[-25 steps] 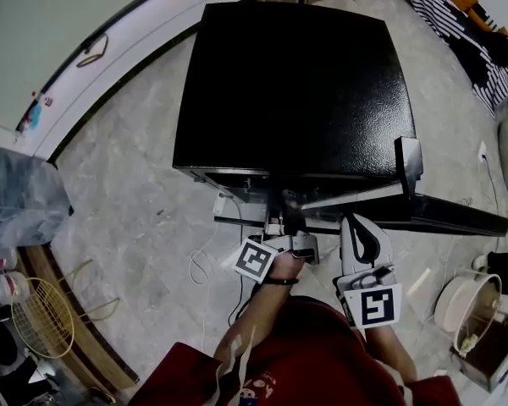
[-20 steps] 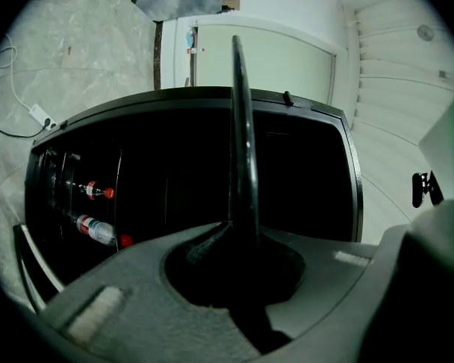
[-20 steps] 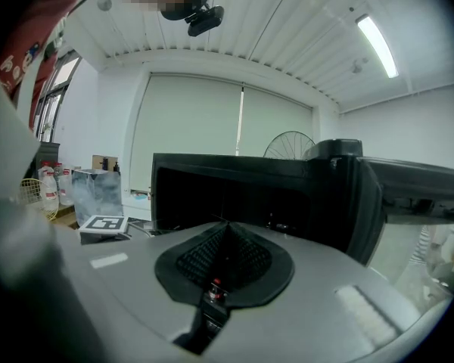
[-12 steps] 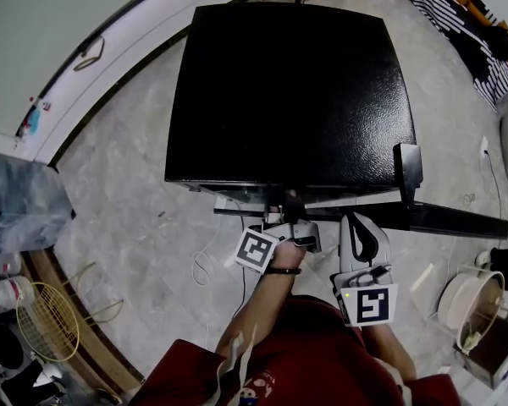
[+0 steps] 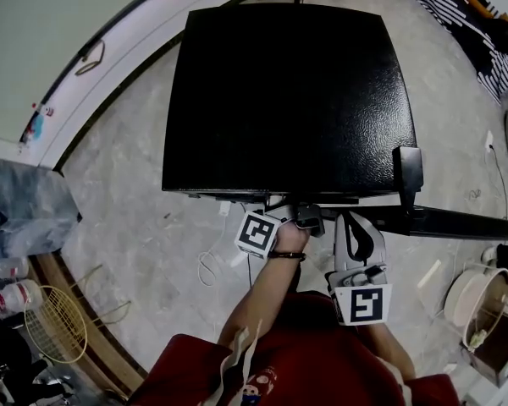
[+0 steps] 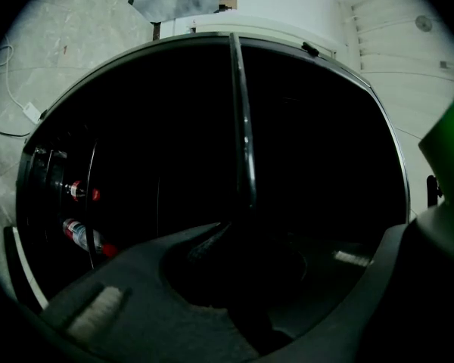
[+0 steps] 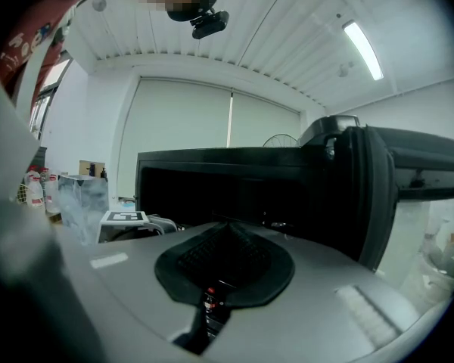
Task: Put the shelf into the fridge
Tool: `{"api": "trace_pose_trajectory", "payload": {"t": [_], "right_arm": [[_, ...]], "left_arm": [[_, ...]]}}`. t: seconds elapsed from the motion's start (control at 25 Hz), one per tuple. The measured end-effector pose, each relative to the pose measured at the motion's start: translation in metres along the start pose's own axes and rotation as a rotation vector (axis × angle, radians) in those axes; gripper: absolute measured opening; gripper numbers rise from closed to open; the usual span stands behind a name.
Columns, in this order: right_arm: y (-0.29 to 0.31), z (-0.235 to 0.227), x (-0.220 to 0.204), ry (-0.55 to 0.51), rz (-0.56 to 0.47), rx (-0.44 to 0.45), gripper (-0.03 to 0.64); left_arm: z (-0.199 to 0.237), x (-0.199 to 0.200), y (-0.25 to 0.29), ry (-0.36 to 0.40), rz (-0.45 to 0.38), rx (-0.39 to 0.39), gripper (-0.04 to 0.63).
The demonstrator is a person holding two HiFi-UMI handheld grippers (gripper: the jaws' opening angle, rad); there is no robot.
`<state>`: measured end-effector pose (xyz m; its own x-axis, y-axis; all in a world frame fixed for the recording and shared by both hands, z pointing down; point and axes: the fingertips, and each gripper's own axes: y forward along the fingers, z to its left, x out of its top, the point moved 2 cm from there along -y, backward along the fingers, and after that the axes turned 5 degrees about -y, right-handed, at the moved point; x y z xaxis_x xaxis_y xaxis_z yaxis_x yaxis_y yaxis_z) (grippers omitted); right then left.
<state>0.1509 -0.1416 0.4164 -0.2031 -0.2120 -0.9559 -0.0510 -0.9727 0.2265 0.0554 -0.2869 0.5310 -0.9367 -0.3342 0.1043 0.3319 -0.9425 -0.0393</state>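
The black fridge stands below me with its door swung open to the right. My left gripper is at the fridge's front opening, shut on the shelf. In the left gripper view the shelf shows edge-on as a thin bar running from the left gripper into the dark inside of the fridge. From the head view the shelf is almost wholly hidden under the fridge top. My right gripper hangs just right of the left one, in front of the door, shut and empty. The right gripper faces the fridge.
Two bottles lie inside the fridge at the left. A white cable trails on the floor in front of it. A plastic-wrapped item and a round wire frame sit at the left, a round pot at the right.
The shelf, which stuck out in front of the fridge, has slid inside. My left gripper went forward with it to the fridge's front edge. The right gripper has barely shifted.
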Motion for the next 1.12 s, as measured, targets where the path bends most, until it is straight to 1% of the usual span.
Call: {"api": "trace_pose_trajectory", "payload": {"t": [0.08, 0.28, 0.44, 0.52, 0.64, 0.88, 0.96, 1.04, 1.12], "right_arm": [[0.0, 0.002, -0.004, -0.007, 0.016, 0.011, 0.0], [0.006, 0.004, 0.003, -0.006, -0.021, 0.0, 0.0], [0.006, 0.004, 0.001, -0.012, -0.034, -0.008, 0.0], [0.005, 0.004, 0.002, -0.019, -0.046, -0.011, 0.0], [0.002, 0.005, 0.004, -0.029, -0.076, -0.011, 0.0], [0.001, 0.001, 0.01, -0.027, -0.097, -0.019, 0.0], [-0.001, 0.002, 0.011, -0.02, -0.119, -0.006, 0.0], [-0.003, 0.004, 0.01, -0.014, -0.119, 0.014, 0.0], [-0.006, 0.005, 0.009, -0.013, -0.12, 0.031, 0.0]], "left_arm": [[0.003, 0.0, 0.004, 0.006, -0.003, 0.012, 0.018], [-0.004, -0.003, 0.015, -0.009, 0.004, -0.023, 0.018], [0.002, -0.001, 0.019, 0.012, -0.001, 0.001, 0.02], [0.003, -0.001, 0.023, 0.018, -0.001, -0.001, 0.02], [0.002, -0.002, 0.028, 0.022, 0.005, -0.013, 0.043], [-0.001, -0.003, 0.033, 0.074, 0.035, -0.042, 0.069], [-0.003, -0.004, 0.035, 0.083, 0.036, -0.053, 0.071], [-0.001, -0.004, 0.035, 0.086, 0.037, -0.046, 0.071], [-0.005, -0.007, 0.035, 0.077, 0.051, -0.077, 0.091]]}}
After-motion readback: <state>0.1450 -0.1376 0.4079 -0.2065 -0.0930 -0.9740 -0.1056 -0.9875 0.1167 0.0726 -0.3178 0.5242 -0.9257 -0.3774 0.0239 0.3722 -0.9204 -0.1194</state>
